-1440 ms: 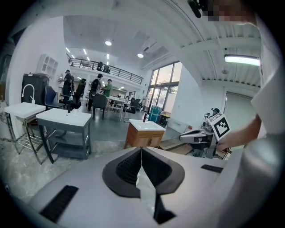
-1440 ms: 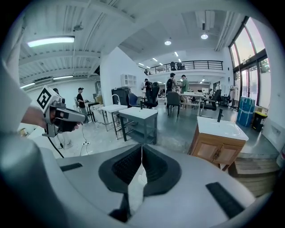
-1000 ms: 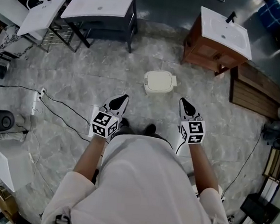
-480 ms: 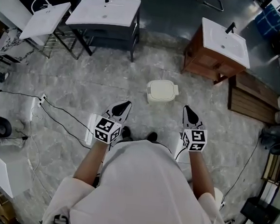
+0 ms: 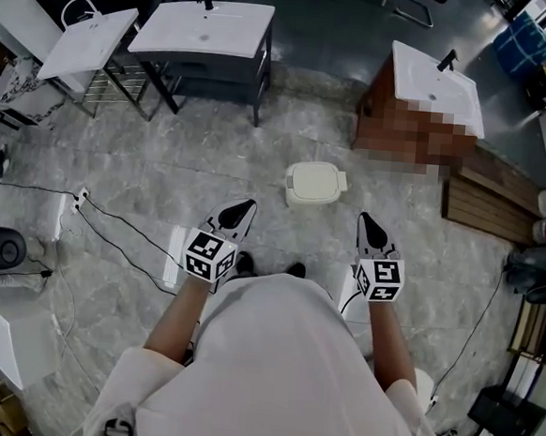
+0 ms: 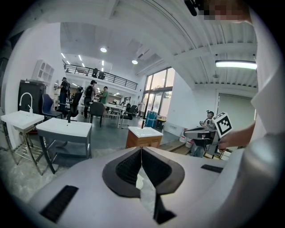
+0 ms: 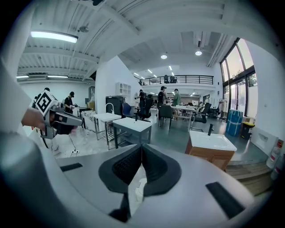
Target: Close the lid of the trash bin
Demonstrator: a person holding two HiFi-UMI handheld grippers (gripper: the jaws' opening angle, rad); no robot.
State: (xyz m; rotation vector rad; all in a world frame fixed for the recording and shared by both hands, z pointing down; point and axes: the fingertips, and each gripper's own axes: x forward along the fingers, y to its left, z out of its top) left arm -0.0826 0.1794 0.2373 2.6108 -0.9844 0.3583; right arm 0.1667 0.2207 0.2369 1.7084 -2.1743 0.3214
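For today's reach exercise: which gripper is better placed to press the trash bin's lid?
Right gripper, marginally: its shut tips sit slightly nearer the trash bin than the left gripper's.

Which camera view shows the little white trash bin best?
The head view: the trash bin sits whole on the floor, seen from above and closed. In the left and right gripper views, the shut jaws block nearly all of it; only a pale sliver below them may be the bin.
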